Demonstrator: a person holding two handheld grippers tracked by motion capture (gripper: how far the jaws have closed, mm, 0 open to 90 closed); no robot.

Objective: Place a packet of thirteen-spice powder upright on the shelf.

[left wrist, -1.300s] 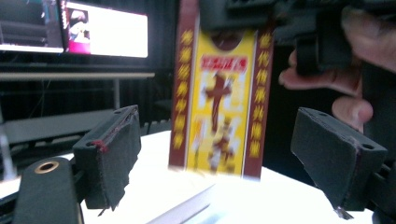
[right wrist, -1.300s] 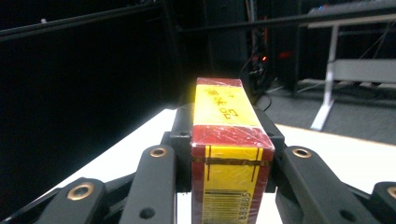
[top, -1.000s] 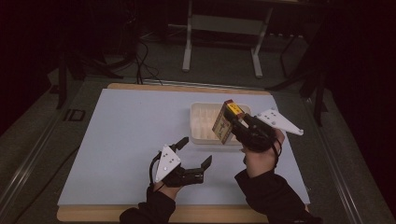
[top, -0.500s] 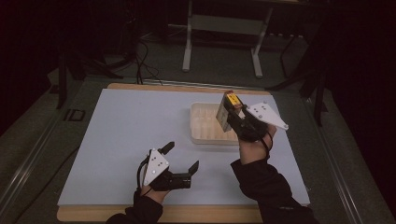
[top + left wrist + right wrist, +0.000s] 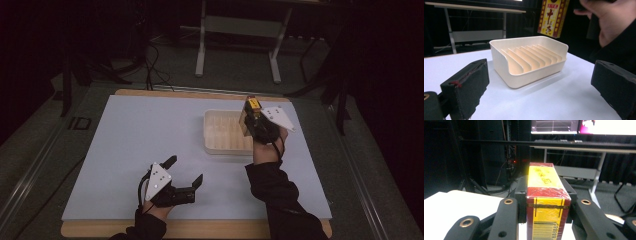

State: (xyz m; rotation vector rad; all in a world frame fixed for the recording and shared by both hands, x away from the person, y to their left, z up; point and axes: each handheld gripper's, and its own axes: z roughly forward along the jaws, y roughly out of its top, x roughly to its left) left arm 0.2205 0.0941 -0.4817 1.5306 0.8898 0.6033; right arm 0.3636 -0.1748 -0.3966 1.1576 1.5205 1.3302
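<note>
Right gripper (image 5: 251, 111) is up over the far right part of the table (image 5: 125, 130), jaws clamped on a red and yellow box (image 5: 253, 105), one black jaw pressed to each side of it. In the right gripper view the box (image 5: 547, 202) runs straight out between the jaws, wrapped in shiny film, with a barcode on its near face and yellow print on top. From the left gripper view the same box (image 5: 552, 16) hangs in the air above and behind the tray, with the person's right hand (image 5: 610, 18) just beside it.

The cream plastic tray (image 5: 225, 132) sits on the pale blue table top, right of centre, with a row of thin upright dividers inside. The box is held over the tray's right edge; whether it touches the rim I cannot tell.

Left gripper (image 5: 186, 172) sits low at the near edge of the table, well apart from the tray, jaws spread wide with nothing between them. Its own camera looks across the table at the tray (image 5: 529, 60), with the two black padded jaws wide apart at either side of the view
</note>
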